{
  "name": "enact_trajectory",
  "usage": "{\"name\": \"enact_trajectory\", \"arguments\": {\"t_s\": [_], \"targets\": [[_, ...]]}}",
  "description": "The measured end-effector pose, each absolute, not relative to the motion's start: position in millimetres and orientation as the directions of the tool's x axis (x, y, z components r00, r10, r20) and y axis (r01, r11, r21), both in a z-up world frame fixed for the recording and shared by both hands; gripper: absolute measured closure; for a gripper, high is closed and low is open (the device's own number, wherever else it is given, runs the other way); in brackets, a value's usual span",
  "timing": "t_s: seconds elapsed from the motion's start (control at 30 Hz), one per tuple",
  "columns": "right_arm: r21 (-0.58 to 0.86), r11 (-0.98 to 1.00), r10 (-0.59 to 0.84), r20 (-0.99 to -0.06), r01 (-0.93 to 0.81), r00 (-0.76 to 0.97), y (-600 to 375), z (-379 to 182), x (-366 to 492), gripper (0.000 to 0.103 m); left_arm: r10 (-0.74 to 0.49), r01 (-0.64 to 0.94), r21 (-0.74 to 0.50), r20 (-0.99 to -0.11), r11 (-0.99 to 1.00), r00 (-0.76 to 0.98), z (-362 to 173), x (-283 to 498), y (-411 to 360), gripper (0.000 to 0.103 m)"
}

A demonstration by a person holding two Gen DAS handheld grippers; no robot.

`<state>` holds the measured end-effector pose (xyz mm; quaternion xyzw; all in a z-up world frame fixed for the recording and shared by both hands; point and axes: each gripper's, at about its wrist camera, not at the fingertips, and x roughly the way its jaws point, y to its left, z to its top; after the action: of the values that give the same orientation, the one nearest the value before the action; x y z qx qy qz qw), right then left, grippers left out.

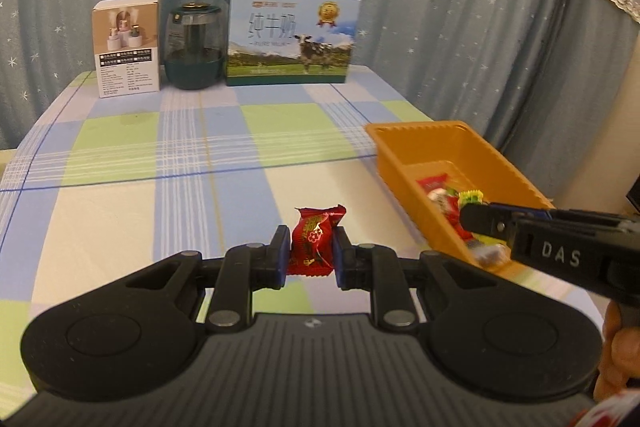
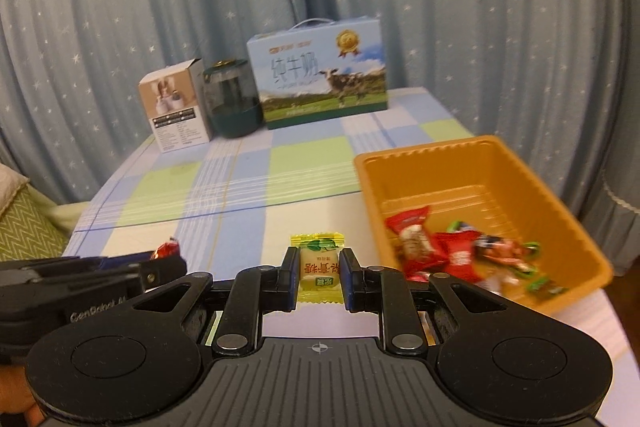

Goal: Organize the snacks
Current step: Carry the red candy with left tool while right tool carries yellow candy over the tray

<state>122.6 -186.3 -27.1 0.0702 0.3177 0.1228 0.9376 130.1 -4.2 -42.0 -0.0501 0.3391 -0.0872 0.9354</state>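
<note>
My left gripper (image 1: 310, 253) is shut on a red wrapped candy (image 1: 314, 241) and holds it above the checked tablecloth, left of the orange tray (image 1: 404, 131). My right gripper (image 2: 319, 273) is shut on a yellow wrapped candy (image 2: 319, 267), just left of the orange tray (image 2: 424, 151). The tray holds several wrapped candies (image 2: 452, 251), mostly red. In the left wrist view the right gripper's fingers (image 1: 480, 219) reach in from the right over the tray's near end. In the right wrist view the left gripper's fingers (image 2: 160, 269) show at the left, with the red candy (image 2: 166, 250) partly hidden.
At the back of the table stand a small white product box (image 1: 128, 47), a dark green jar (image 1: 195, 47) and a blue milk carton box (image 1: 290, 37). Blue starred curtains hang behind. The table edge drops off right of the tray. A green cushion (image 2: 24, 223) lies at the left.
</note>
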Motion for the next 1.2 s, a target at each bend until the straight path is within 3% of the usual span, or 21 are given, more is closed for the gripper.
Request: {"name": "enact_trajectory", "arguments": {"t_s": [0.47, 1.2], "targets": [[0.213, 0.974, 0.186, -0.589, -0.070, 0.786, -247, -14, 80, 0.082, -0.271, 0.215, -0.165, -0.624, 0.963, 0.733, -22, 98, -57, 0.084], [0.214, 0.977, 0.109, -0.577, 0.021, 0.809, -313, -5, 79, 0.082, -0.370, 0.332, -0.182, -0.619, 0.926, 0.693, -14, 117, -127, 0.083]]}}
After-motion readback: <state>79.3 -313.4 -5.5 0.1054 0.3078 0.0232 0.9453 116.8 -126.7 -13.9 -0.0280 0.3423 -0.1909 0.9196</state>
